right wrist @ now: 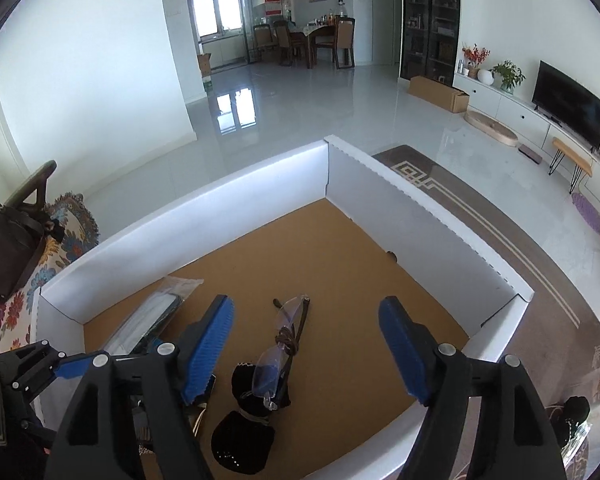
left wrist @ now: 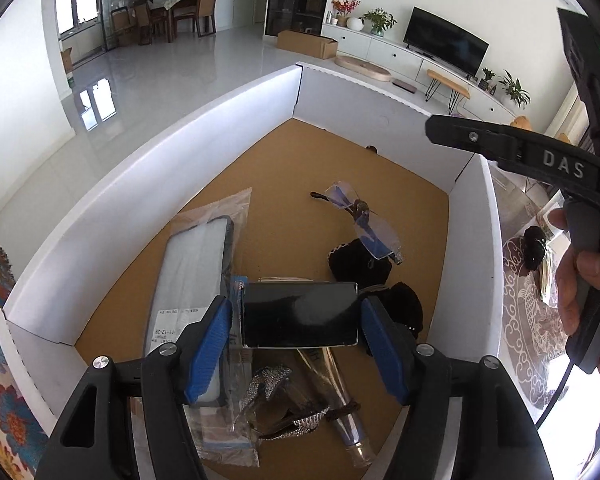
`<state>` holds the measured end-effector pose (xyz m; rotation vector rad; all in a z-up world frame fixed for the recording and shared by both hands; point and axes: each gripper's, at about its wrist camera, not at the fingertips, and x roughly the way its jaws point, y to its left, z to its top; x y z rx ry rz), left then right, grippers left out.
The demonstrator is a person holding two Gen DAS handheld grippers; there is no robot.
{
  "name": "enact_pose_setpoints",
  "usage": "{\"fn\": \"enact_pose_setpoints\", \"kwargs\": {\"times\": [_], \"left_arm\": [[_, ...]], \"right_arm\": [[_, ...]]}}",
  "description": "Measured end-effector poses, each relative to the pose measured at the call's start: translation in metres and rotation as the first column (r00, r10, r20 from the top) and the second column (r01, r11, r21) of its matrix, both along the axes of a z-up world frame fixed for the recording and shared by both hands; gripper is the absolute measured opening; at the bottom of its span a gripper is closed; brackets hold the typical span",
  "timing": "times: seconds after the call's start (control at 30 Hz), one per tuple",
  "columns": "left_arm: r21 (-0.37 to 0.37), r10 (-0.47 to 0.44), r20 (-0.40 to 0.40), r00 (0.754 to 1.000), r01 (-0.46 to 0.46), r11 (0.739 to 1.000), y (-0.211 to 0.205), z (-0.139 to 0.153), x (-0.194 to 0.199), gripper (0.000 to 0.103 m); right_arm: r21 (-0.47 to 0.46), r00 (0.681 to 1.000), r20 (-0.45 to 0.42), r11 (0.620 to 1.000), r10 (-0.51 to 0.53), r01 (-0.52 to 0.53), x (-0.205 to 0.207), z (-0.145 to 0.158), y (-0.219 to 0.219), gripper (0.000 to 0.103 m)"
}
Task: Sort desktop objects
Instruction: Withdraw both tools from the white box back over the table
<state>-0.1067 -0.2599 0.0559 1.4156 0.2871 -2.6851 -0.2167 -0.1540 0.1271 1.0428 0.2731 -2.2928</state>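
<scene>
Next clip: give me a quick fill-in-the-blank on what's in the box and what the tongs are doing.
1. The left tongs have a glossy ___ box between their pads.
2. The right tongs hang open above the ___.
3. The white-walled tray has a ___ floor.
4. The phone case in a plastic bag lies by the tray's ___ wall in the left wrist view.

Missing words: black; eyeglasses; brown; left

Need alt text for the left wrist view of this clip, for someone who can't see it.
The left gripper, jaws partly open, brackets a glossy black box over a white-walled tray with a brown floor. Inside lie rimless glasses, a bagged phone case, a rhinestone hair clip and black pouches. The right gripper's black body reaches in from the right.
</scene>
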Motion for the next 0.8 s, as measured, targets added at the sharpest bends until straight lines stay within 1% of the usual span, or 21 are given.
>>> {"fn": "enact_pose_setpoints", "kwargs": {"times": [0.07,0.13,0.17,0.23,0.3,0.33,0.4,0.43,0.47,0.57,0.63,0.7,0.8], "left_arm": [[-0.013,-0.002,-0.035,0.999,0.002,1.0,0.007,0.008,0.01,0.066],[-0.032,-0.027,-0.068,0.997,0.025,0.999,0.02,0.017,0.022,0.066],[-0.04,-0.048,-0.085,0.995,0.045,0.998,0.029,0.022,0.029,0.066],[-0.05,-0.098,-0.118,0.988,0.093,0.994,0.051,0.034,0.039,0.069],[-0.052,-0.16,-0.155,0.975,0.153,0.987,0.078,0.044,0.053,0.08],[-0.051,-0.192,-0.178,0.965,0.186,0.981,0.094,0.048,0.06,0.083],[-0.045,-0.26,-0.213,0.942,0.257,0.965,0.128,0.052,0.072,0.092],[-0.04,-0.292,-0.217,0.931,0.291,0.956,0.147,0.052,0.076,0.095],[-0.034,-0.323,-0.21,0.923,0.323,0.946,0.166,0.048,0.078,0.098],[-0.027,-0.399,-0.15,0.905,0.4,0.916,0.22,0.022,0.075,0.098],[-0.035,-0.427,-0.091,0.9,0.425,0.904,0.251,-0.002,0.072,0.098],[-0.059,-0.445,-0.044,0.895,0.442,0.895,0.271,-0.027,0.071,0.098],[-0.113,-0.436,0.001,0.9,0.433,0.894,0.283,-0.055,0.069,0.098]], "right_arm": [[-0.049,0.999,-0.04,0.999,-0.017,0.015,0.014,0.009,0.027,0.086],[-0.088,0.996,-0.08,0.995,-0.049,0.042,0.036,0.011,0.063,0.095],[-0.101,0.993,-0.093,0.993,-0.069,0.06,0.048,0.009,0.085,0.098],[-0.105,0.985,-0.113,0.987,-0.13,0.119,0.079,-0.003,0.133,0.1],[-0.088,0.972,-0.114,0.977,-0.203,0.194,0.111,-0.024,0.187,0.1],[-0.07,0.962,-0.114,0.968,-0.248,0.241,0.128,-0.036,0.214,0.1],[-0.031,0.929,-0.112,0.935,-0.354,0.353,0.158,-0.059,0.268,0.1],[-0.013,0.907,-0.107,0.913,-0.407,0.408,0.172,-0.069,0.292,0.1],[0.001,0.885,-0.095,0.889,-0.455,0.458,0.184,-0.077,0.316,0.1],[0.027,0.817,-0.058,0.817,-0.573,0.575,0.211,-0.096,0.373,0.1],[0.028,0.786,-0.037,0.786,-0.617,0.618,0.22,-0.104,0.399,0.1],[0.021,0.772,-0.022,0.772,-0.635,0.636,0.225,-0.109,0.413,0.1],[0.02,0.765,-0.023,0.765,-0.643,0.644,0.23,-0.111,0.418,0.1]]}}
